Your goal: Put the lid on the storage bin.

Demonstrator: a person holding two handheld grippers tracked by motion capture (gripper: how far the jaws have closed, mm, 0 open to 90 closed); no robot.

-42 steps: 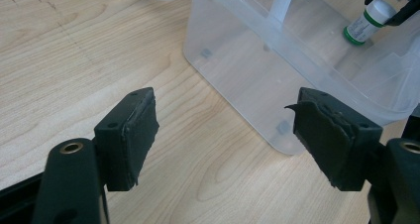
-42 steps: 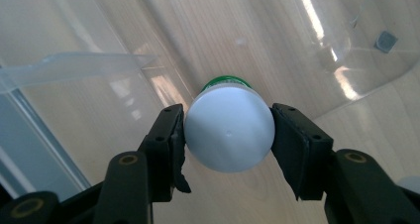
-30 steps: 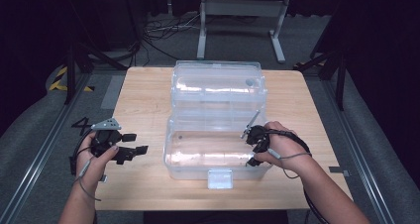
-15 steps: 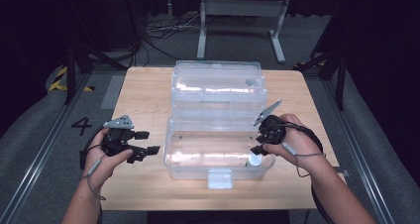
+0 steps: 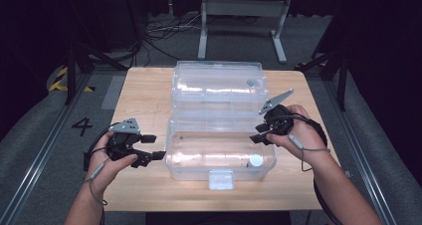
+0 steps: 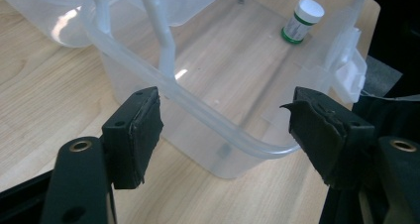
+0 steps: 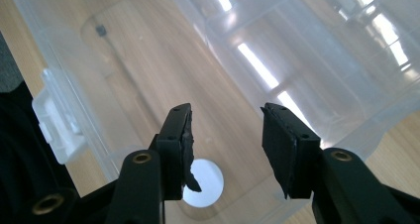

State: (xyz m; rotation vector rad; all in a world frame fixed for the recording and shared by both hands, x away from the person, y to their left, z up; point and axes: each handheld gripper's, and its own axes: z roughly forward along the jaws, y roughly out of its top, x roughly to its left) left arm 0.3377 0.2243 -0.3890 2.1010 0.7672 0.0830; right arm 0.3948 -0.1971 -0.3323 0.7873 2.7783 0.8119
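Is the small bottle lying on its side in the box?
No, the small bottle stands upright, white cap on top, on the floor of the clear box.

Left black two-jaw gripper (image 5: 153, 146): held in the left hand (image 5: 107, 160), forearm entering from below; fingers (image 6: 134, 130) point level toward the right gripper, standing wide apart with nothing pressed between them, having just closed slightly.

Right black two-jaw gripper (image 5: 256, 135): held in the right hand (image 5: 298, 135), tilted downward; fingers (image 7: 179, 135) parted, nothing gripped, having just been closing.
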